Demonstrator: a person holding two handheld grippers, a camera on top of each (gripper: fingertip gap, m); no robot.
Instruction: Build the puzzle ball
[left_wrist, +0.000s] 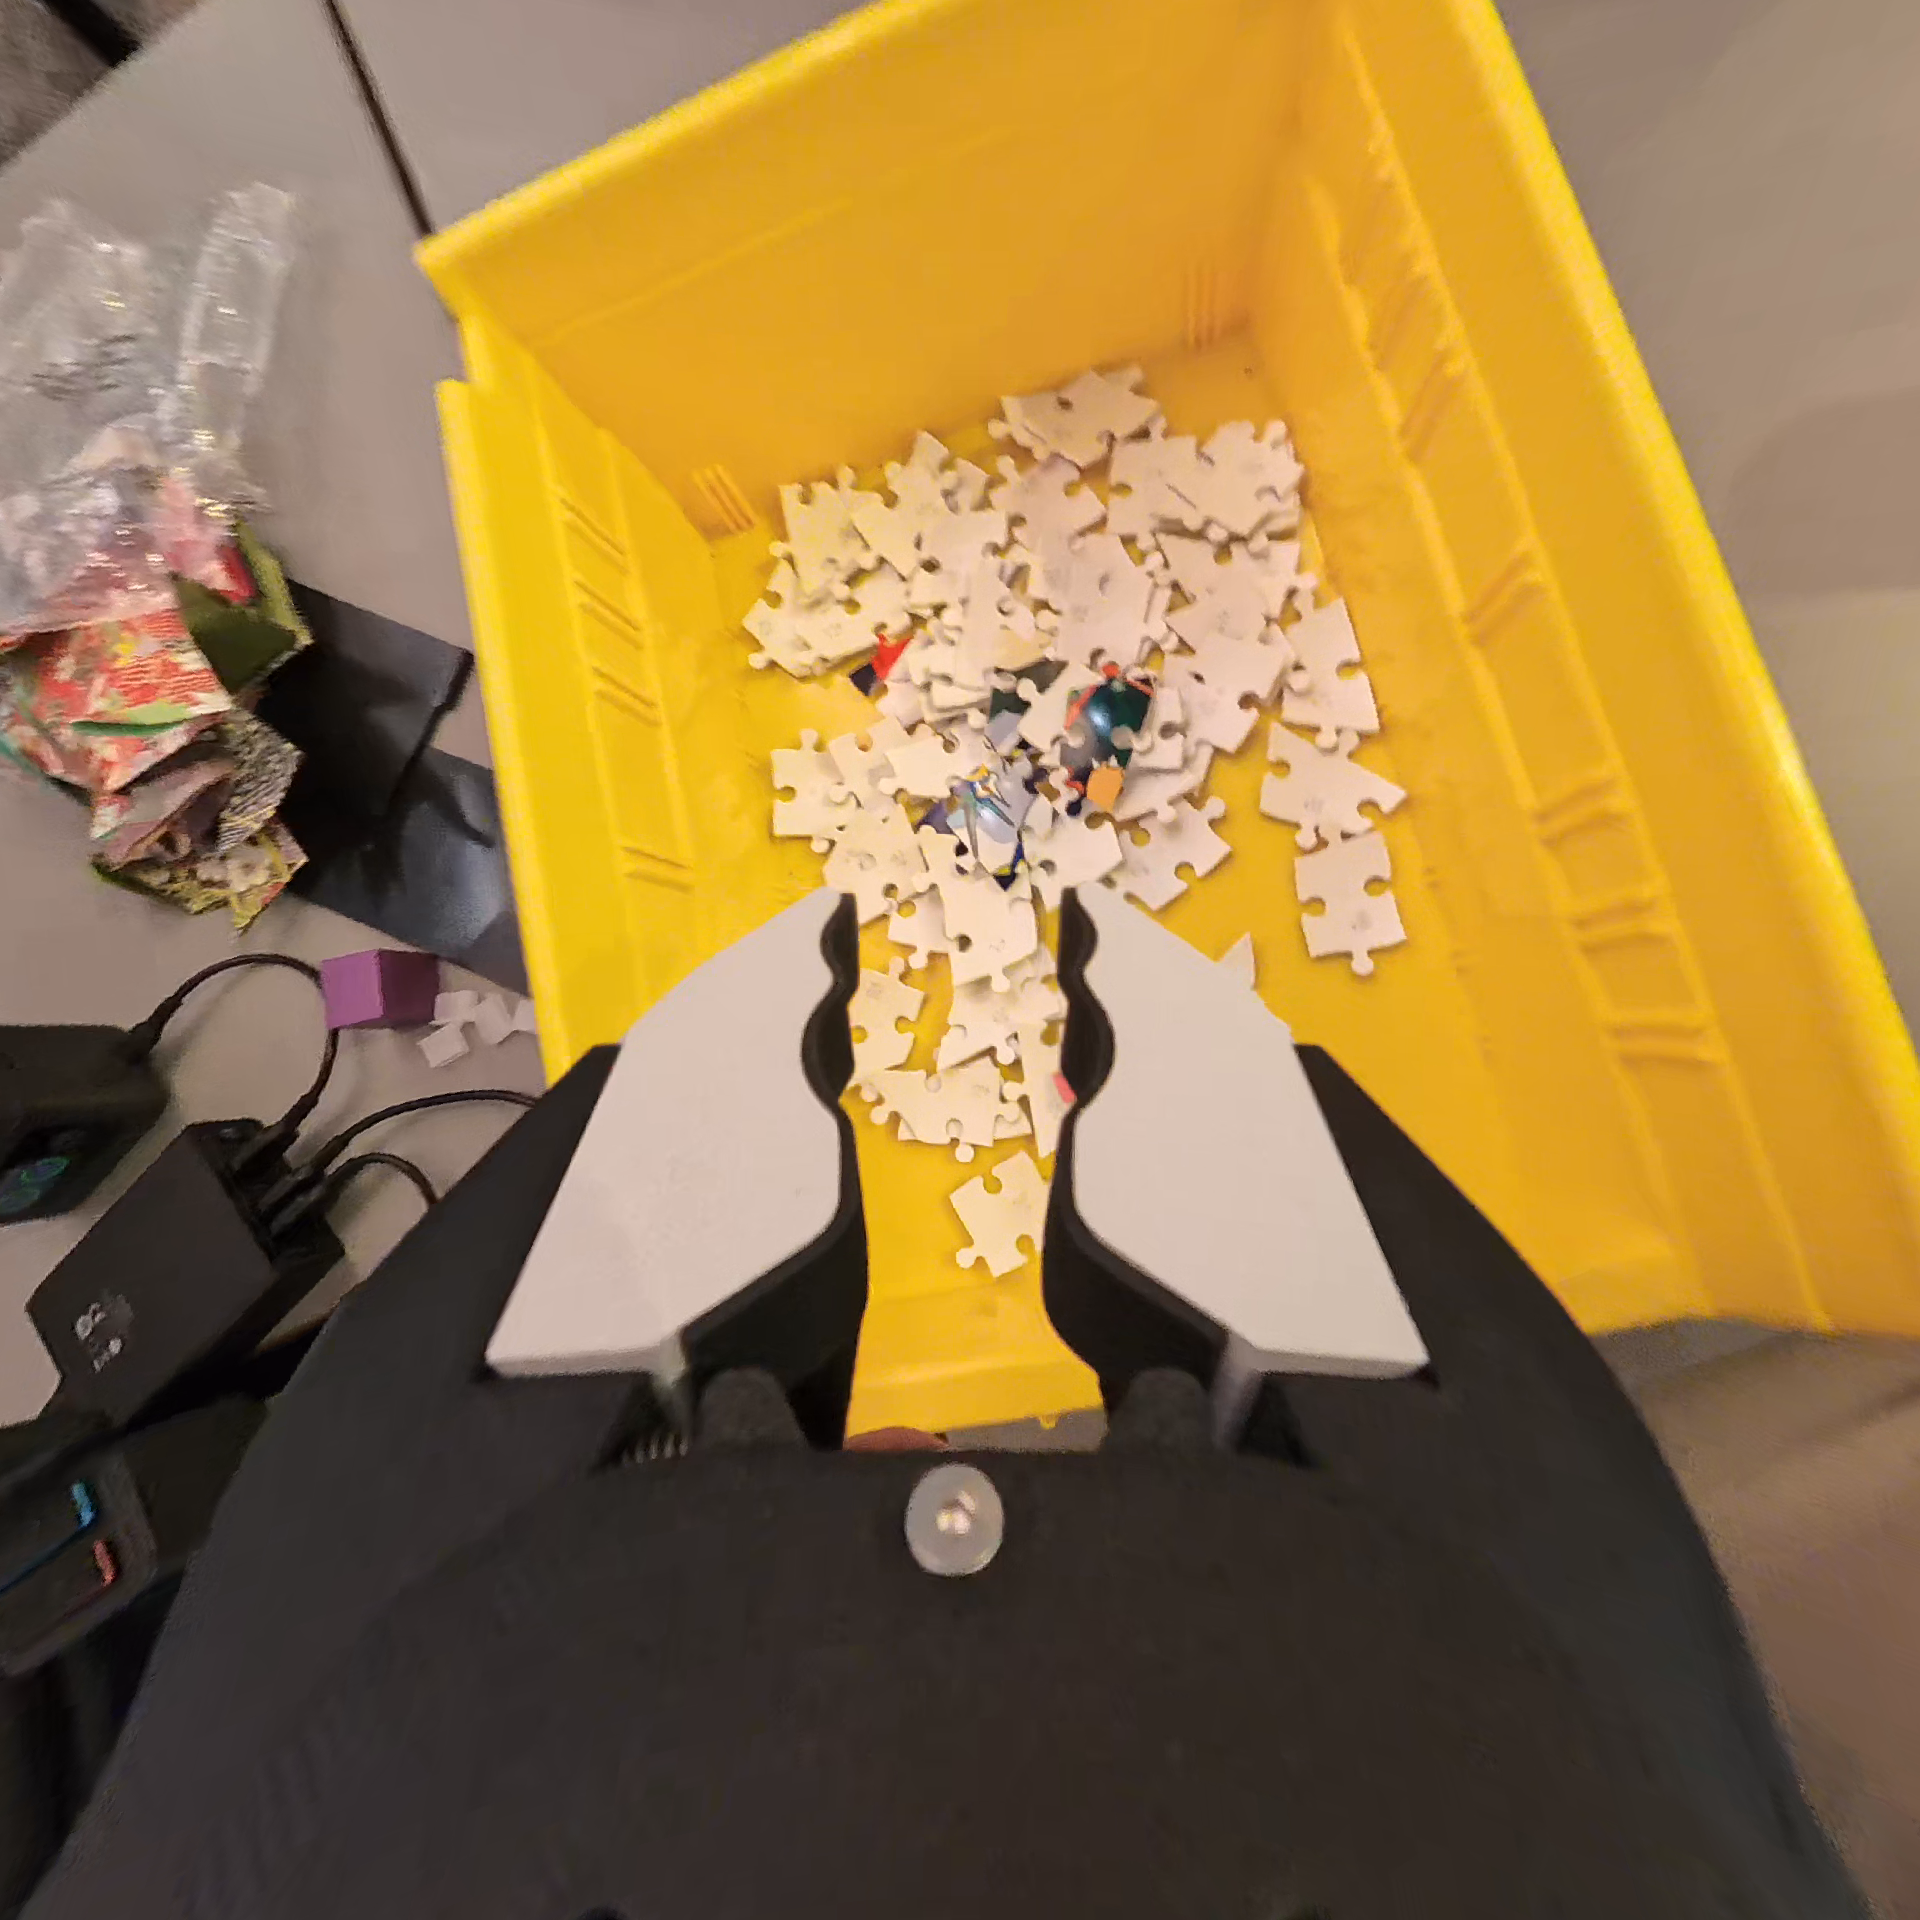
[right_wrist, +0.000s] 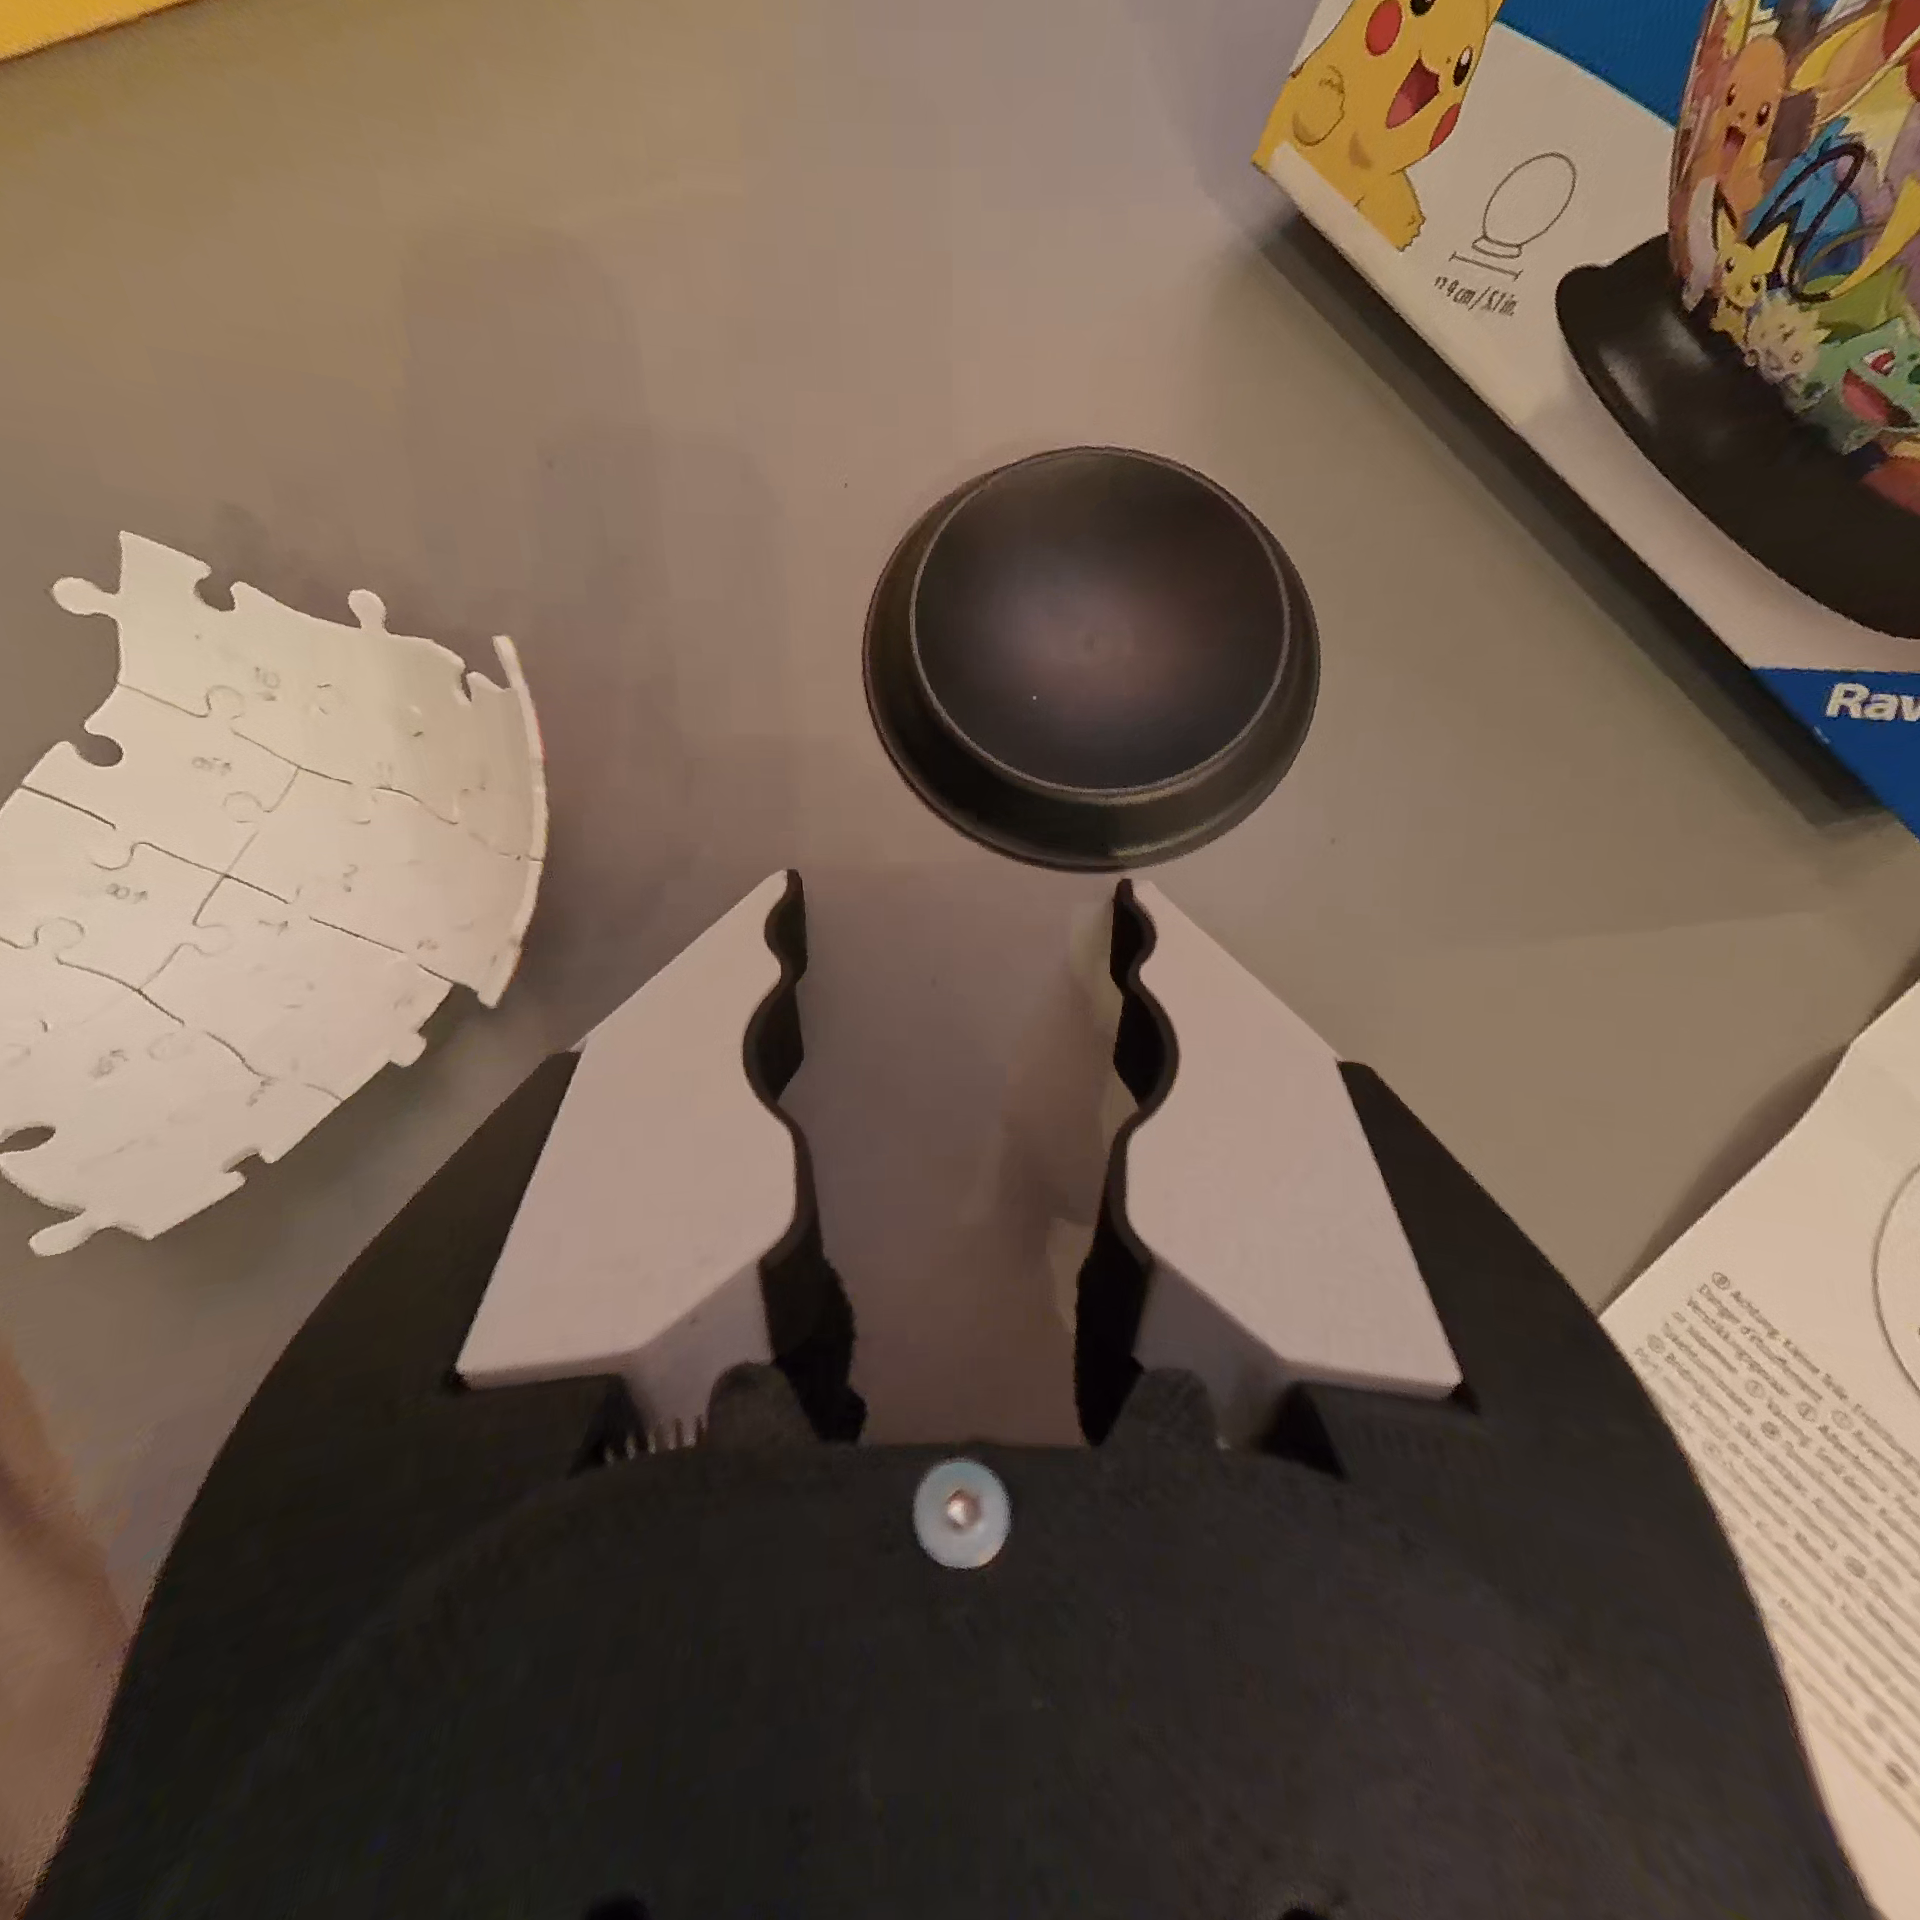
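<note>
A yellow bin (left_wrist: 1455, 623) holds a heap of loose puzzle pieces (left_wrist: 1060, 665), most lying white side up, a few showing colour. My left gripper (left_wrist: 956, 909) hovers open and empty over the near end of the heap. In the right wrist view a curved, partly joined section of the puzzle ball (right_wrist: 249, 883) lies white side up on the grey table at the left. A black round stand (right_wrist: 1091, 660) sits just beyond my right gripper (right_wrist: 956, 894), which is open and empty above the table.
The puzzle box (right_wrist: 1621, 312) lies at the upper right, a printed leaflet (right_wrist: 1787, 1403) at the lower right. Left of the bin are crumpled wrappers (left_wrist: 135, 623), a purple block (left_wrist: 379, 987), a few stray pieces (left_wrist: 468, 1023) and black chargers with cables (left_wrist: 177, 1257). One gripper's finger ends stand about 40 cm off the other's. It is some 25 cm from my left tips to the purple block (left_wrist: 379, 987).
</note>
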